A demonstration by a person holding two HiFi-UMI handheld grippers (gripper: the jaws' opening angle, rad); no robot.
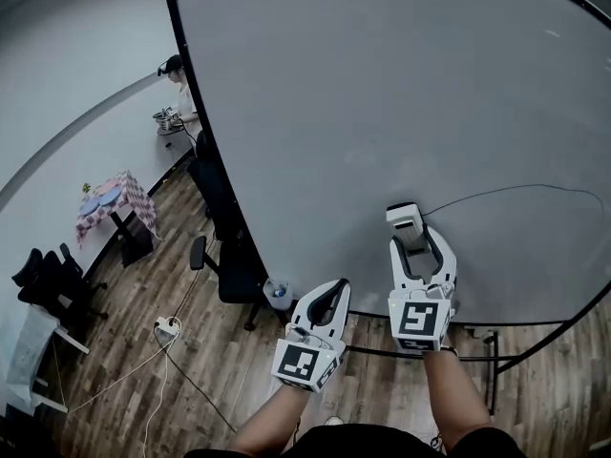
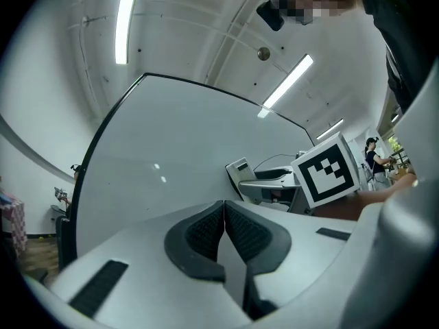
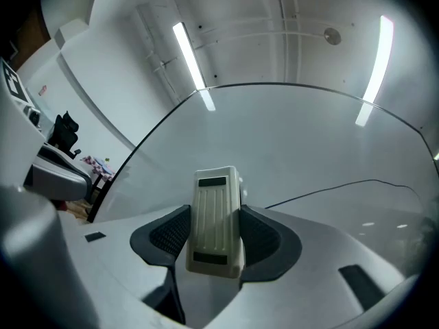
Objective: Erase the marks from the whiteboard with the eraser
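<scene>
Clamps eraser in right gripper, nose toward the whiteboard, beside its thin line, ready to wipe; parks left gripper low by the whiteboard, jaws together, empty.

The light comes from overhead. Long ceiling tubes burn white in both gripper views, their centres blown out. The whiteboard takes the light evenly and reads as flat grey. It carries small bright glints near its far top edge and pale streaks of tube reflection along the rim. In the head view the room looks dim and muted, and the wooden floor is darkest. All three views bulge outward, bending straight edges into curves, and the corners fall off to black. Shadows are soft.
</scene>
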